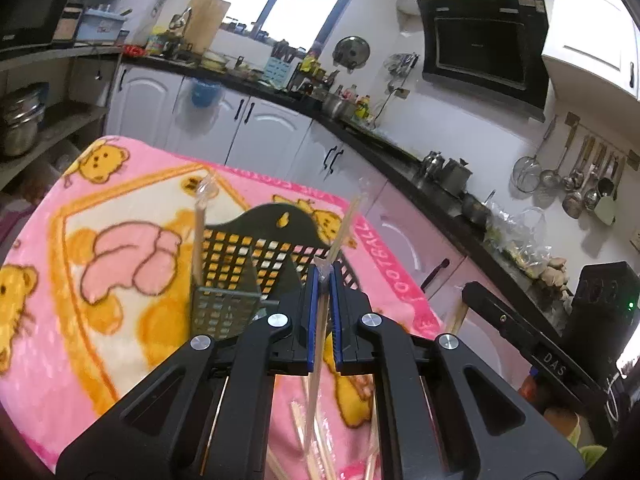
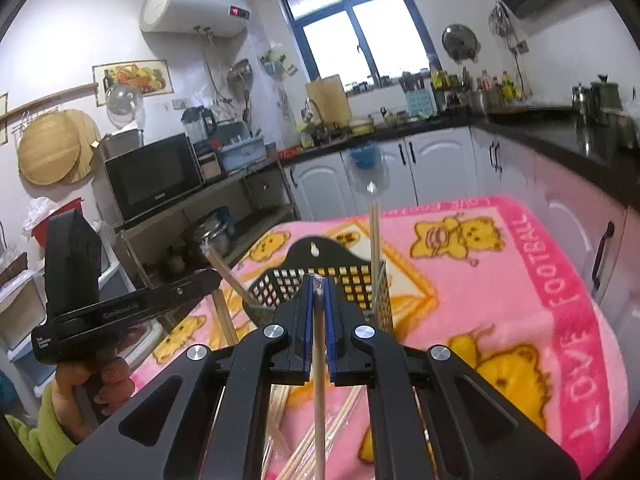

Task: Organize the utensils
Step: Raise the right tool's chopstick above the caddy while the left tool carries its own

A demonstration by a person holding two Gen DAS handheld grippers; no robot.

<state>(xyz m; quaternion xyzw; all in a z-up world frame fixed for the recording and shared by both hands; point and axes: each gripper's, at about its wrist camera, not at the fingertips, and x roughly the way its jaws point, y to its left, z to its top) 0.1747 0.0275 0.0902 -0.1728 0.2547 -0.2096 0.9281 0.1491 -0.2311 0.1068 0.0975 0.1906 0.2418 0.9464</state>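
Observation:
A black mesh utensil basket (image 1: 256, 256) stands on a pink bear-print blanket (image 1: 120, 248); it also shows in the right wrist view (image 2: 320, 280). My left gripper (image 1: 324, 276) is shut on a plastic-wrapped wooden chopstick (image 1: 344, 228), held just in front of the basket. My right gripper (image 2: 318, 284) is shut on another wrapped chopstick (image 2: 319, 380), also in front of the basket. One wrapped chopstick (image 1: 199, 236) stands upright in the basket's metal compartment (image 1: 228, 312); in the right view it is at the basket's right side (image 2: 375, 240). Several loose chopsticks (image 2: 304, 452) lie on the blanket below the grippers.
The left gripper's body (image 2: 120, 312) and hand show at the left of the right view; the right gripper's body (image 1: 532, 344) shows at the right of the left view. A dark kitchen counter (image 1: 400, 152) with white cabinets (image 1: 256, 132) runs behind the blanket.

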